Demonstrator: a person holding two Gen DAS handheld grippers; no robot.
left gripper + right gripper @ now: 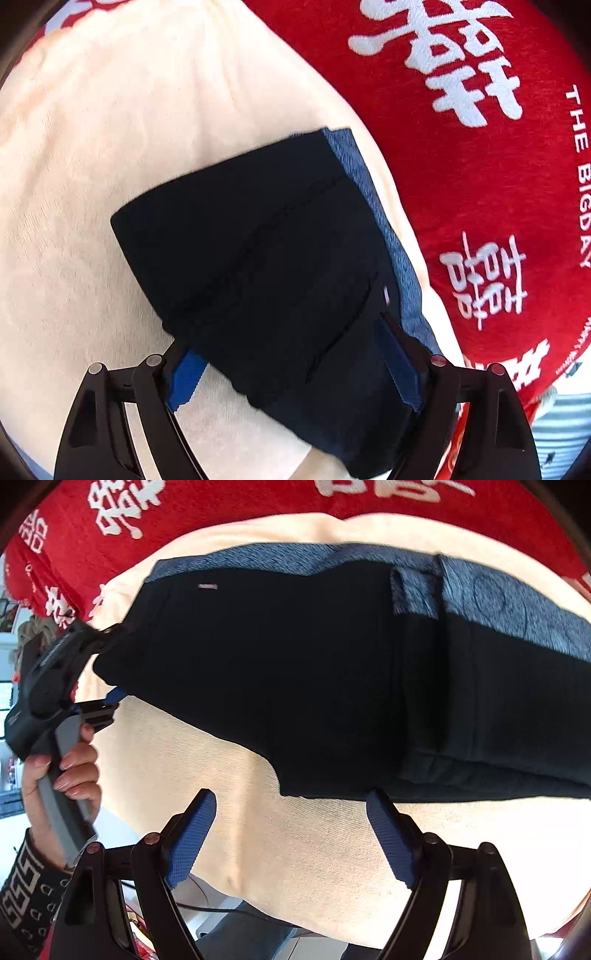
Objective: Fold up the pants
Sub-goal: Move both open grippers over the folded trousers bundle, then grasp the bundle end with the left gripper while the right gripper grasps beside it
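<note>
The dark navy pants (266,251) lie folded on a cream cloth (110,147), with a lighter blue inner waistband showing along one edge (509,605). My left gripper (291,354) is open with its fingers spread around the near end of the pants; fabric covers the fingertips. It also shows in the right wrist view (99,664) at the pants' left end, held by a hand. My right gripper (291,812) is open and empty, its blue pads (192,834) just short of the pants' near edge (332,790).
A red blanket with white characters (480,166) lies beyond the cream cloth (295,849). The cloth's edge drops off at the near side, with a cable and floor below (229,915).
</note>
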